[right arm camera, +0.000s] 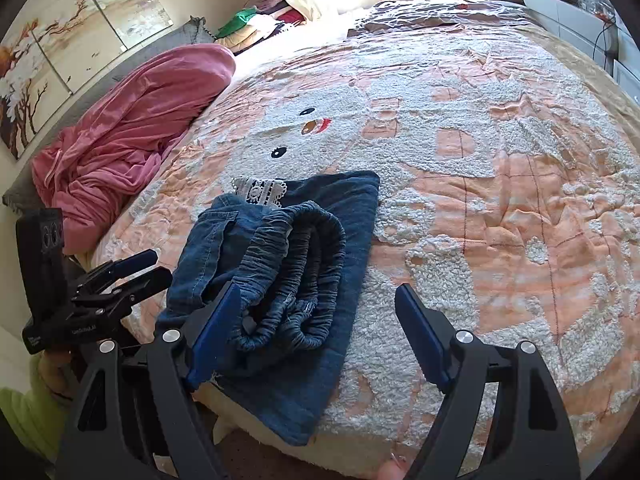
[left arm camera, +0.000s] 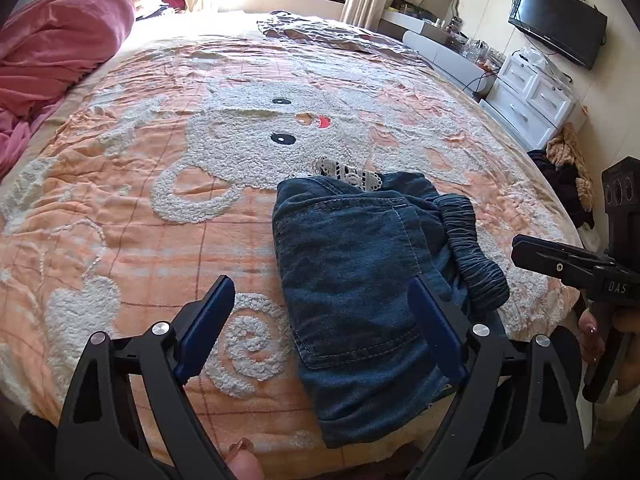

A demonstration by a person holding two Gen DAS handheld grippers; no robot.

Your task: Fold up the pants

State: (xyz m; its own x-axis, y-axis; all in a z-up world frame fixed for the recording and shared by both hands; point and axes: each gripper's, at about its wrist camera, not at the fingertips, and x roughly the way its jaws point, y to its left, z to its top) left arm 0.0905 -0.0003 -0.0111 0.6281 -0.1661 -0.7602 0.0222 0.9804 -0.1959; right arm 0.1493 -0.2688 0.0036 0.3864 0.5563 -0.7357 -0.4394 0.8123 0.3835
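Observation:
Dark blue denim pants [left arm camera: 360,280] lie folded in a compact bundle near the front edge of the bed, with the elastic waistband [left arm camera: 472,248] on top at the right and white lace trim [left arm camera: 348,172] at the far end. My left gripper [left arm camera: 320,320] is open and empty, just above the bundle's near left part. My right gripper [right arm camera: 320,328] is open and empty, its left finger beside the waistband [right arm camera: 296,276] of the pants [right arm camera: 280,280]. Each gripper shows in the other's view: the right one [left arm camera: 560,260], the left one [right arm camera: 132,272].
The bed has a peach quilt with a white fleecy bear design [left arm camera: 256,128]. A pink blanket [left arm camera: 52,48] is heaped at the far left. White drawers [left arm camera: 528,100] and a wall TV [left arm camera: 560,20] stand on the right. Clothes lie on the floor [left arm camera: 568,168].

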